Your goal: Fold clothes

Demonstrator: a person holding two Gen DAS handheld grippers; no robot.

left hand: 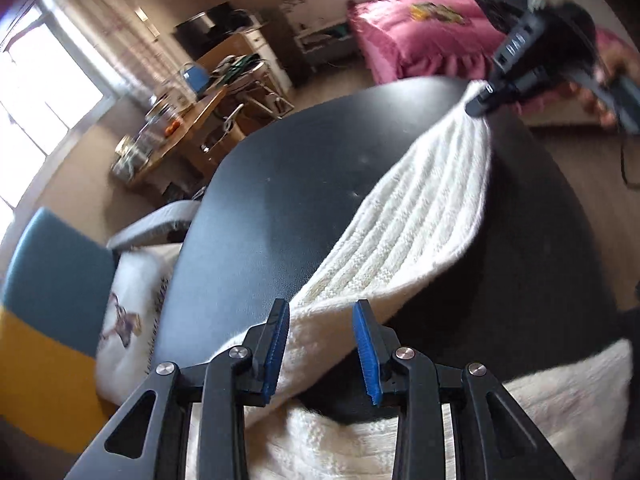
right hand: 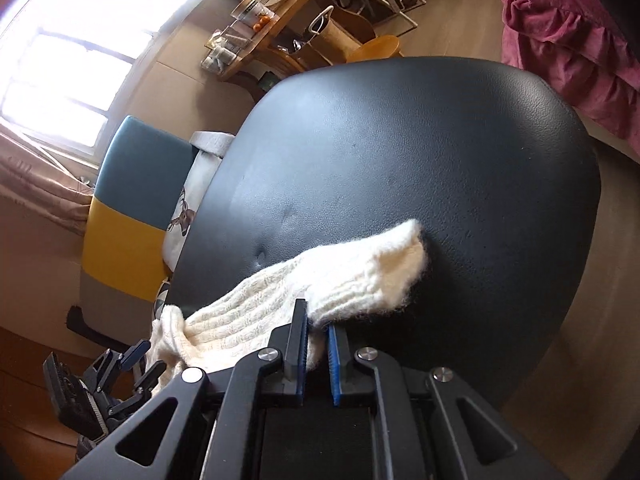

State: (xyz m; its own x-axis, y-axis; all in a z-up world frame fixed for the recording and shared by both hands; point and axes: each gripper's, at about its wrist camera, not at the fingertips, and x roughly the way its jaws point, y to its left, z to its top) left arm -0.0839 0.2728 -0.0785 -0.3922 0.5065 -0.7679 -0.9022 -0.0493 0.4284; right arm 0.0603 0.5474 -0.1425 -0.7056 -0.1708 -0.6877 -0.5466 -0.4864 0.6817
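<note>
A white knitted sweater (left hand: 420, 208) lies stretched over a black padded surface (left hand: 288, 184). In the left wrist view, one long ribbed strip of it runs between my left gripper (left hand: 322, 344) and my right gripper (left hand: 478, 106). The left jaws stand apart with the knit lying loosely between the blue pads (left hand: 276, 348). The right gripper is shut on the strip's far end and holds it lifted. In the right wrist view, my right gripper (right hand: 318, 320) pinches the sweater (right hand: 360, 276) just behind the cuff. My left gripper (right hand: 142, 364) shows low on the left, open beside bunched knit.
A blue and yellow chair (left hand: 52, 280) with a white printed cushion (left hand: 128, 312) stands left of the black surface (right hand: 400, 152). A pink bed (left hand: 420, 36) is at the back right, and a cluttered wooden desk (left hand: 188, 120) is near the window. More white knit (left hand: 560, 392) lies at the near edge.
</note>
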